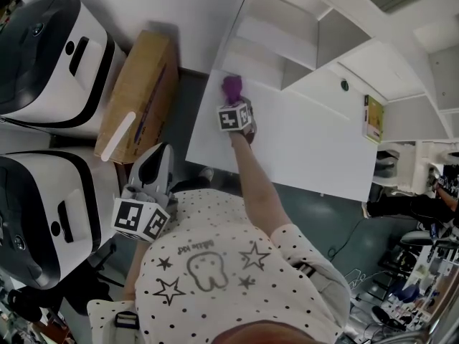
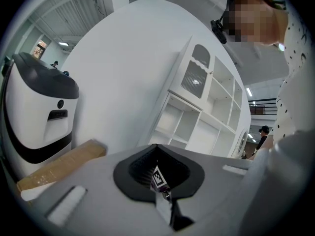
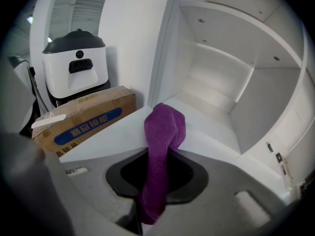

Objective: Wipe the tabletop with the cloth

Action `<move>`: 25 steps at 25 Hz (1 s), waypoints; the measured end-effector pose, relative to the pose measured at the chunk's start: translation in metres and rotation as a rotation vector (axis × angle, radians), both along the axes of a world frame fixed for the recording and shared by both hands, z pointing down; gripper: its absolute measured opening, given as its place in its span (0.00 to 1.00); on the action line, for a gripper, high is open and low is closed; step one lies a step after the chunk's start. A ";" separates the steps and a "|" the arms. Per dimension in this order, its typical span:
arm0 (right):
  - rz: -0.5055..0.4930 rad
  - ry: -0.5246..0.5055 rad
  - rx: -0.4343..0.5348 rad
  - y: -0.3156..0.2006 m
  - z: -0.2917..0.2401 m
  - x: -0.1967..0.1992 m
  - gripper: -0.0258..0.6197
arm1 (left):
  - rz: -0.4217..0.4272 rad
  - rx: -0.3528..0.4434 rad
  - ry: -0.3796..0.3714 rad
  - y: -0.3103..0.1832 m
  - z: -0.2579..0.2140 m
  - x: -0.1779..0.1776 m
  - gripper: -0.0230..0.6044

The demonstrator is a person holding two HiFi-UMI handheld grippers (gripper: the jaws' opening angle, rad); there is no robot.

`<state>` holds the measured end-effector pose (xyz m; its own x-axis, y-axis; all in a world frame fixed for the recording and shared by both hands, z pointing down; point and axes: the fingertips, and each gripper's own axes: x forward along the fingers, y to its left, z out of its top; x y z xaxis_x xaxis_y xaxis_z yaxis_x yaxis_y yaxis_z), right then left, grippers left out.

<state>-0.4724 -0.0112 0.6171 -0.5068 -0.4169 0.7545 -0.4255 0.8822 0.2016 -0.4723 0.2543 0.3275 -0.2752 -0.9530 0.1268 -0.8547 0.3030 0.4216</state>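
My right gripper [image 3: 156, 181] has its jaws closed on the purple cloth [image 3: 165, 127]. The cloth runs up through the gap between them and bunches into a rounded wad just past the tips. That wad sits at the far left corner of the white tabletop [image 1: 301, 142], close to the left edge and just in front of the lowest open compartment of the white shelf unit [image 1: 301, 27] that stands along the back edge. My right arm is stretched out across the tabletop to reach it. My left gripper [image 2: 160, 178] is off the tabletop, held low at my left side, with its jaws drawn together and nothing between them. Beyond the left edge of the tabletop a cardboard box [image 1: 140, 92] leans against the wall, and a white and black machine [image 1: 50, 56] stands beside it.
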 end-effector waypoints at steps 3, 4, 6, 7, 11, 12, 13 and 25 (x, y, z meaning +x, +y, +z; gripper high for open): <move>-0.035 -0.008 -0.017 0.007 0.000 -0.009 0.14 | -0.007 -0.013 0.007 0.000 -0.003 0.000 0.03; -0.045 -0.011 -0.021 0.010 -0.001 -0.012 0.14 | -0.011 -0.011 0.007 0.001 -0.002 -0.001 0.03; -0.063 -0.016 -0.024 0.014 -0.002 -0.019 0.14 | -0.022 -0.005 0.008 0.003 -0.001 -0.002 0.03; -0.072 -0.016 -0.024 0.016 -0.002 -0.022 0.14 | -0.029 -0.002 0.009 0.004 -0.001 -0.003 0.03; -0.099 -0.004 -0.023 0.022 0.000 -0.029 0.14 | -0.053 0.007 0.012 0.010 0.001 -0.005 0.03; -0.106 -0.002 -0.024 0.023 0.001 -0.031 0.14 | -0.057 0.003 0.015 0.010 -0.001 -0.005 0.03; -0.115 -0.001 -0.026 0.024 0.001 -0.033 0.14 | -0.061 0.001 0.019 0.011 -0.001 -0.006 0.03; -0.167 -0.059 -0.160 0.043 -0.006 -0.043 0.15 | -0.034 -0.021 0.048 0.012 0.007 0.001 0.03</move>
